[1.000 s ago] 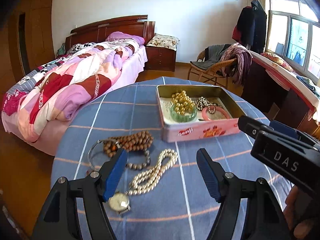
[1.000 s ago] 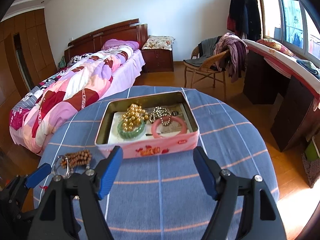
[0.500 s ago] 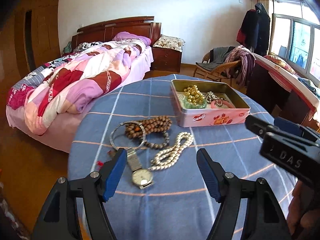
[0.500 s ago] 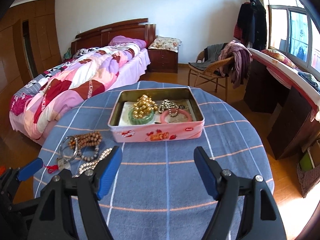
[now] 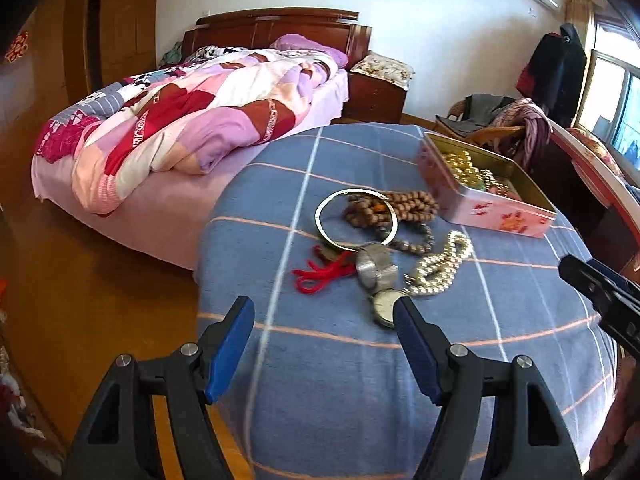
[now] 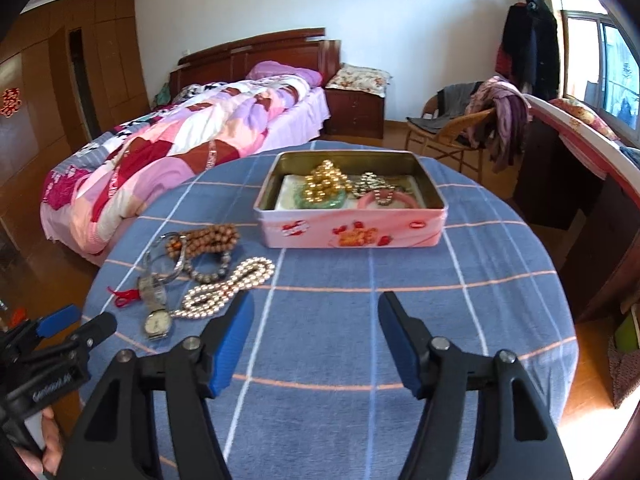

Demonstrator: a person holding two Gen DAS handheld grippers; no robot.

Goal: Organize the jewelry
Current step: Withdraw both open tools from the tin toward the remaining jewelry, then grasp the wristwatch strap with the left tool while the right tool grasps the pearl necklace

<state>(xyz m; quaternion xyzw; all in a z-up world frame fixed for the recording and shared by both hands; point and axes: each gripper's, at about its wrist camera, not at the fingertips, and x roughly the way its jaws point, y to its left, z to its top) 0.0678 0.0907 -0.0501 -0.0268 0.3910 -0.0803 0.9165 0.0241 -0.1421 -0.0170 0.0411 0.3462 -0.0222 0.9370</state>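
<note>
Task judged partly done. The pink tin (image 6: 352, 232) sat open toward the far side of the round table (image 6: 480, 280) on the blue checked cloth, and it already held a gold bead strand (image 6: 326, 180), a green bangle (image 6: 320, 200), a pink bangle (image 6: 390, 200) and a dark-and-silver bead chain (image 6: 370, 182). Left outside the tin, in a loose cluster near the table's left edge in the right wrist view: a brown wooden bead string (image 5: 400, 208), a silver bangle (image 5: 356, 218) lying partly over those beads, a darker bead bracelet (image 5: 416, 242), a pearl necklace (image 5: 442, 266) folded on itself, a wristwatch (image 5: 384, 304) with a metal band, and a red cord (image 5: 320, 276) beside the watch band. By count, about as many pieces remained on the cloth as were in the tin; roughly half the sorting looked outstanding. Left gripper (image 5: 324, 344) was spread wide and held nothing; it hung above the near edge of the table, its right finger overlapping the watch face in that view, though whether it touched the watch could not be told. Right gripper (image 6: 316, 336) was likewise spread wide and empty, above bare cloth in front of the tin, with the pearl necklace just beside its left finger. Neither gripper touched the tin.
</note>
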